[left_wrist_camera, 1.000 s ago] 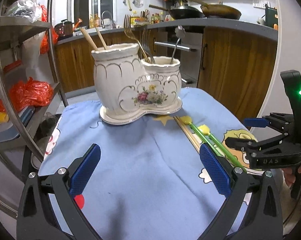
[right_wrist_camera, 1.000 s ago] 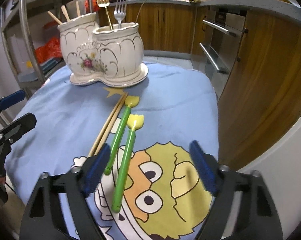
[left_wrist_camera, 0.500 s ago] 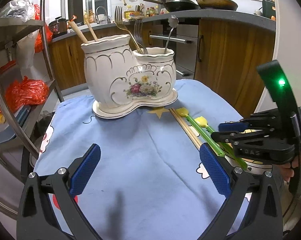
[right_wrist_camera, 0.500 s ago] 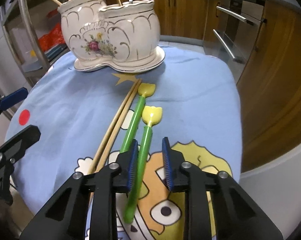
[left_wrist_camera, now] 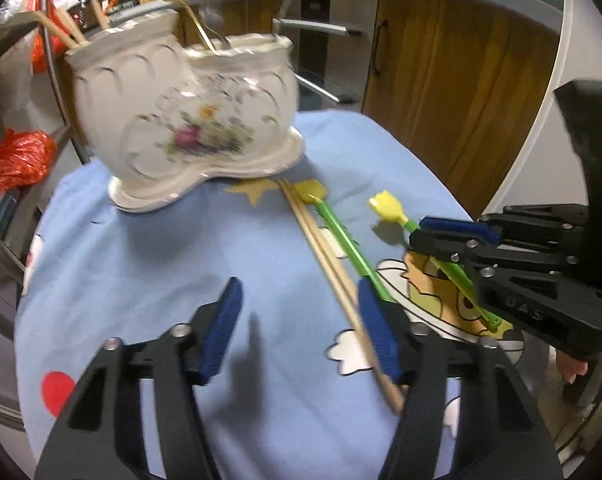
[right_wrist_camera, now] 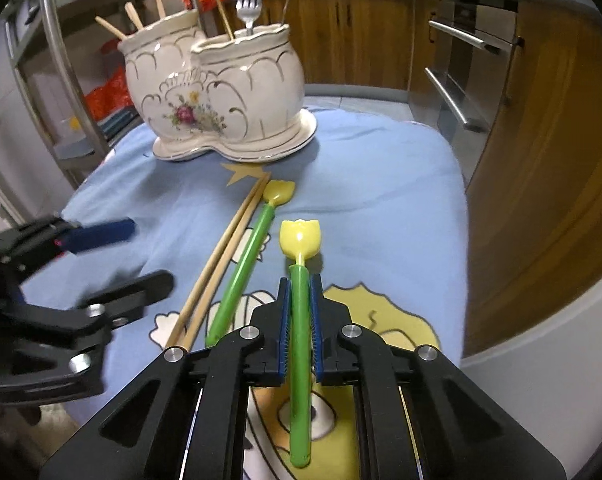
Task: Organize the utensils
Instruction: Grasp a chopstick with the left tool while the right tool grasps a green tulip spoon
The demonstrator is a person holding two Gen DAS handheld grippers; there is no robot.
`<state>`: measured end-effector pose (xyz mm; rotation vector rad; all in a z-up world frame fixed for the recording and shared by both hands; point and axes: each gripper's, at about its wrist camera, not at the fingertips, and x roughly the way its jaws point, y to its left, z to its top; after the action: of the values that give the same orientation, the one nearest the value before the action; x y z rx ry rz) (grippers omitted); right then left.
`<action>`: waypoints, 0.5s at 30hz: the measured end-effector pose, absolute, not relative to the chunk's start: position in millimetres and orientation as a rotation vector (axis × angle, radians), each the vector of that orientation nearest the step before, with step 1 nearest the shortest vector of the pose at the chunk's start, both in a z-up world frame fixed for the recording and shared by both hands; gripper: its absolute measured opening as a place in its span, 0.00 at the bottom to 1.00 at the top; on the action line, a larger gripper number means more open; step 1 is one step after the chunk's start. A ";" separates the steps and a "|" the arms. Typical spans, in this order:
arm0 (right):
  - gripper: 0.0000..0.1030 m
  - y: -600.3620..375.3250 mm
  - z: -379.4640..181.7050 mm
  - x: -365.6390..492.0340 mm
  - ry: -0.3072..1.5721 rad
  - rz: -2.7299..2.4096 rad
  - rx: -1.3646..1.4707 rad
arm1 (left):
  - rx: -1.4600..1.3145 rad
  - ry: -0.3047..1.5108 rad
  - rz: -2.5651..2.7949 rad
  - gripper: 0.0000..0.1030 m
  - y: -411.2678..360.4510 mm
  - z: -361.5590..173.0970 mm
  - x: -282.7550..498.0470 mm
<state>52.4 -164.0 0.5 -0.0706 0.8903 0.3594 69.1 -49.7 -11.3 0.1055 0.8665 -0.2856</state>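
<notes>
My right gripper (right_wrist_camera: 299,284) is shut on a green spoon with a yellow tulip head (right_wrist_camera: 300,240), lifted a little off the cloth; it also shows in the left wrist view (left_wrist_camera: 389,205). A second green spoon (right_wrist_camera: 245,264) and a pair of wooden chopsticks (right_wrist_camera: 221,258) lie on the blue cloth beside it. My left gripper (left_wrist_camera: 299,322) is open and empty, low over the cloth, its right finger next to the chopsticks (left_wrist_camera: 329,264). A white floral two-pot ceramic holder (right_wrist_camera: 217,92) at the back holds forks and chopsticks.
The small table wears a blue cartoon cloth (right_wrist_camera: 381,184). A metal shelf rack (right_wrist_camera: 61,80) with red bags stands to the left. Wooden kitchen cabinets (right_wrist_camera: 541,160) and oven handles are close on the right and behind.
My right gripper closed on the right-hand green spoon and raised it. My left gripper moved forward and right toward the chopsticks, its opening narrowed.
</notes>
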 end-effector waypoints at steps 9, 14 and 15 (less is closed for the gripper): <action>0.10 -175.9 3.2 45.7 0.866 0.379 -0.031 | 0.185 0.916 -0.233 0.29 -68.0 -25.5 76.7; 0.10 -175.5 1.2 44.0 0.869 0.396 -0.020 | 0.205 0.928 -0.246 0.10 -76.4 -26.9 91.7; 0.10 -175.0 0.7 43.6 0.870 0.399 -0.021 | 0.210 0.931 -0.251 0.10 -77.5 -26.8 93.8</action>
<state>43.6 -175.0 0.7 -0.0212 0.8700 0.3993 93.8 -77.5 -26.8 0.2100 0.9308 -0.2514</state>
